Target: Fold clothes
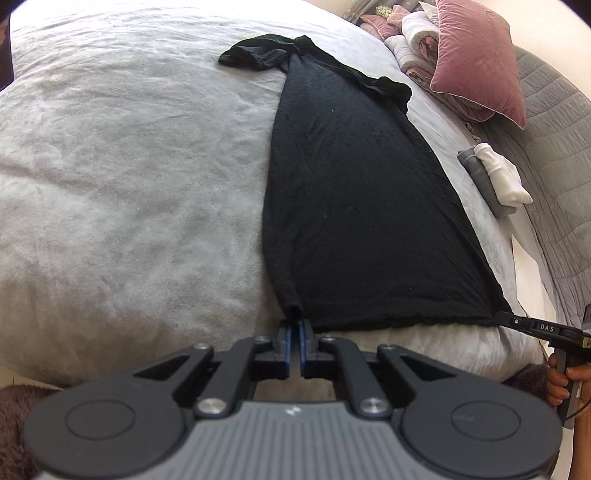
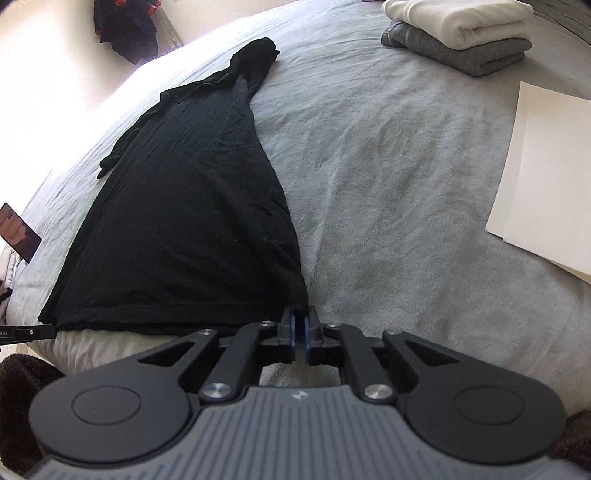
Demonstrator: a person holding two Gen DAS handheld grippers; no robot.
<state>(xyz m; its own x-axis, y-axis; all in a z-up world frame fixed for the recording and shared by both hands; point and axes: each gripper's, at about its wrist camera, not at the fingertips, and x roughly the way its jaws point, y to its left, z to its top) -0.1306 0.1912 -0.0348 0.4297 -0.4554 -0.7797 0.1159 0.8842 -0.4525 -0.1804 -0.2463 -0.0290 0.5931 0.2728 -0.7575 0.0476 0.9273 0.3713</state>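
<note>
A black t-shirt [image 1: 354,192] lies stretched out on the pale grey bedspread [image 1: 129,184], collar end far, hem near me. My left gripper [image 1: 295,326] is shut on the hem's left corner. The right gripper [image 1: 508,317] shows at the right of the left wrist view, pinching the hem's other corner. In the right wrist view the same t-shirt [image 2: 184,221] runs up to the left, and my right gripper [image 2: 300,319] is shut on its near right corner. The left gripper's tip [image 2: 40,330] touches the far left hem corner there. The hem is pulled taut between both grippers.
A folded white garment [image 2: 461,18] sits on a folded grey one [image 2: 469,53] at the bed's far right. Sheets of cream paper [image 2: 546,177] lie on the right. Pink cushions [image 1: 476,59] and bundled bedding lie beyond the shirt. A hand [image 1: 561,380] holds the right gripper's handle.
</note>
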